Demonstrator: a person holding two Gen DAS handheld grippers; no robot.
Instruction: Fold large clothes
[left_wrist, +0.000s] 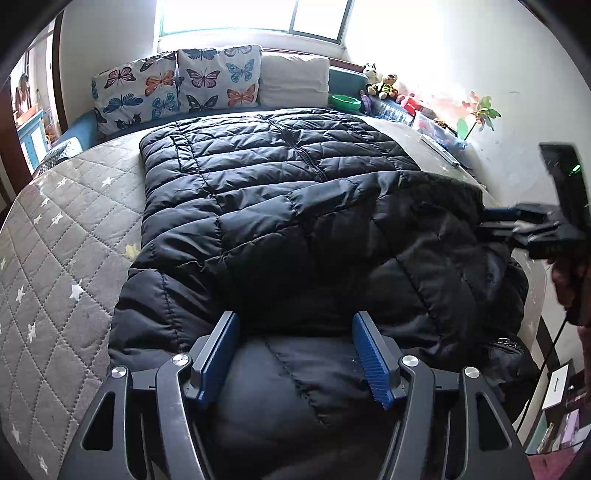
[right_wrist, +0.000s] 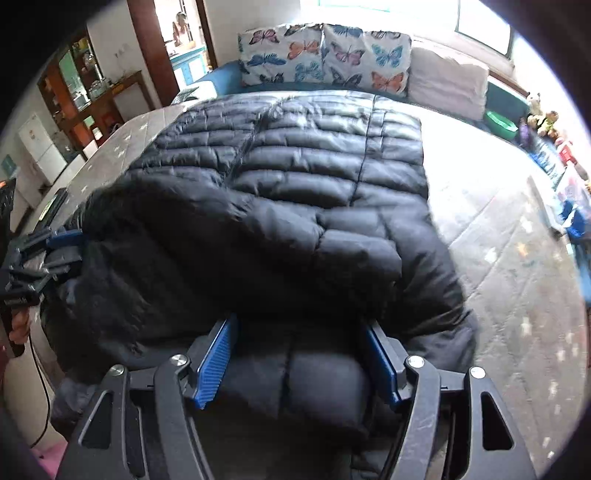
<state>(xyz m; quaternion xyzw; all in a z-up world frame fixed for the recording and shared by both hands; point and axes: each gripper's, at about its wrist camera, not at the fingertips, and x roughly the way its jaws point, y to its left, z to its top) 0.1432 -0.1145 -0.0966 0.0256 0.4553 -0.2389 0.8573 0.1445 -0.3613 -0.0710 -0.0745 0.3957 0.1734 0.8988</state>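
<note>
A large black puffer jacket (left_wrist: 280, 206) lies spread on a grey quilted bed (left_wrist: 66, 236), its near part folded over on itself. It also shows in the right wrist view (right_wrist: 295, 192). My left gripper (left_wrist: 295, 332) is open, its blue fingers (left_wrist: 221, 347) astride the jacket's near edge. My right gripper (right_wrist: 299, 336) is open too, blue fingers (right_wrist: 218, 350) either side of a padded fold. Each gripper shows at the edge of the other's view: the right one (left_wrist: 517, 225), the left one (right_wrist: 48, 247).
Butterfly pillows (left_wrist: 177, 85) and a white pillow (left_wrist: 295, 79) line the bed's far end. Toys and a green bowl (left_wrist: 345, 102) sit by the right wall. A doorway and shelves (right_wrist: 92, 92) lie to the left of the bed.
</note>
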